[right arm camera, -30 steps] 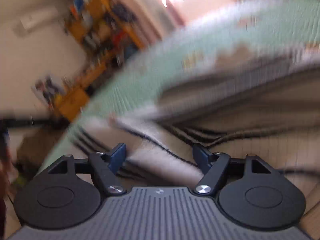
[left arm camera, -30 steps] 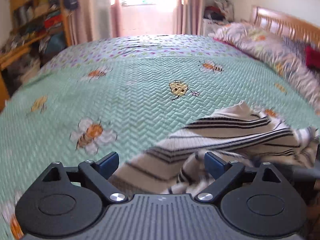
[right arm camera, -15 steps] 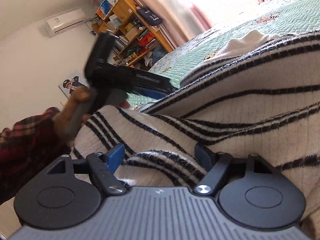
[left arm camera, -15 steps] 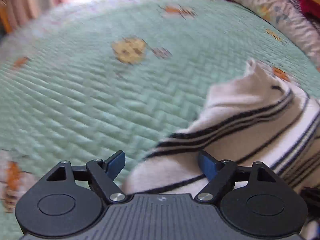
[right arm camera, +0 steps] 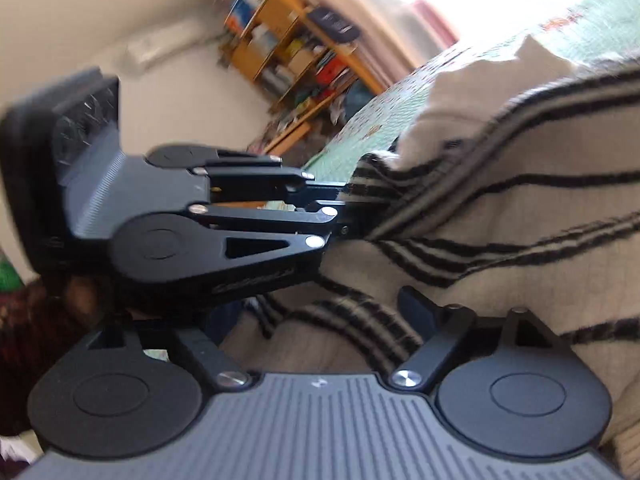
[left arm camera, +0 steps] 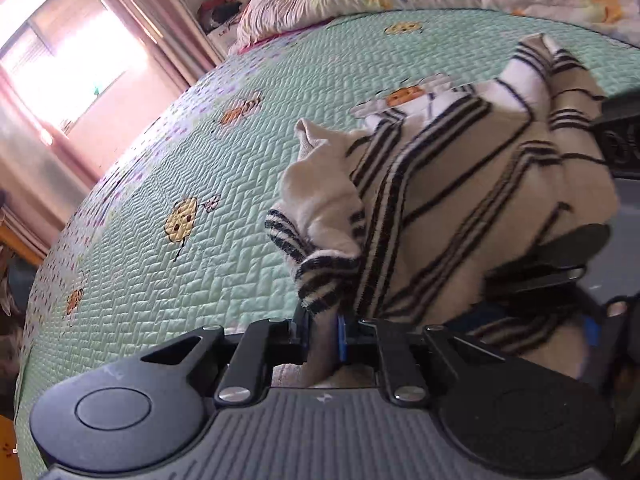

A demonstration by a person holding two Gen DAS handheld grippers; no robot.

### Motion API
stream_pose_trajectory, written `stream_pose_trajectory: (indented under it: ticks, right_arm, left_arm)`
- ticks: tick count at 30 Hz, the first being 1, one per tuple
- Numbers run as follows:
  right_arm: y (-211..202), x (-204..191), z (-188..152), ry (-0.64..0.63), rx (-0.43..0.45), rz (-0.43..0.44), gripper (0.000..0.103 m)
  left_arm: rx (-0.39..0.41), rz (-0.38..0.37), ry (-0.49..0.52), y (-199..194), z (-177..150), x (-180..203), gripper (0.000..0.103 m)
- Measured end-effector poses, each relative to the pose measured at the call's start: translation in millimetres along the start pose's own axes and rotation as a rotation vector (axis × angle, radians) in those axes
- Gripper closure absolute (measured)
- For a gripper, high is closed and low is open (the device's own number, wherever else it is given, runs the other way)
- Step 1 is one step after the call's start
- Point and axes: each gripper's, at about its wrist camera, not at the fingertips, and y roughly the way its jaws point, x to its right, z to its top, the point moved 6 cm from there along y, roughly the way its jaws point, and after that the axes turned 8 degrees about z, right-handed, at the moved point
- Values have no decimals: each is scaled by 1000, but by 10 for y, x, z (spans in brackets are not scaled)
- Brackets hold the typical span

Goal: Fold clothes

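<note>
My cream, black-striped fuzzy knit sweater (left arm camera: pixel 460 184) looks soft, matt and ribbed at the cuff. The mint-green quilted cotton bedspread (left arm camera: pixel 192 152) has a faint sheen over stitched herringbone. My left gripper (left arm camera: pixel 324 338) is matt black plastic with shiny metal rivets and a ridged grey body; the bookshelf (right arm camera: pixel 280 52) looks like wood.

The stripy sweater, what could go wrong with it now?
The left gripper has just closed and pinches only a thin fold of the stripy sweater, so that bit might slip out when it is pulled. The right gripper has been opening and is open, with cloth between its fingers but not pinched, so that side could sag onto the green quilt and bunch up. The two grippers are also close together and might bump.
</note>
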Motion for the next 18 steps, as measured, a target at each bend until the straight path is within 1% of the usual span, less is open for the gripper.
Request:
stream_pose_trajectory:
  ticks: [2,5,8,11,13,14,16,18]
  right_arm:
    - [23,-28,-12,-25,-40,-9,16]
    - [44,-44,-1,-32,-56,-8,16]
    - [75,-83,-10,-47,-72,-7,16]
    - [99,-130,-14,-92,-149,3,16]
    - [23,-165,5,-100,-196,45,16]
    - [-50,-157,27,-85,-199,76,16]
    - [-183,-119,77,-18,-188,140,16]
    - [-260,-108,137,10,-158,179,16]
  left_arm:
    - [-19,-15,-21,22,-52,7,89]
    - [-30,-28,-26,58,-71,6,89]
    - [-31,-14,22,102,-44,94,86]
    - [-29,11,84,121,-63,201,83]
    - [-28,31,89,132,-111,264,80]
    - [-30,37,79,152,-132,262,80]
    - [-35,25,34,179,-147,222,79]
    - [-47,24,17,180,-136,201,79]
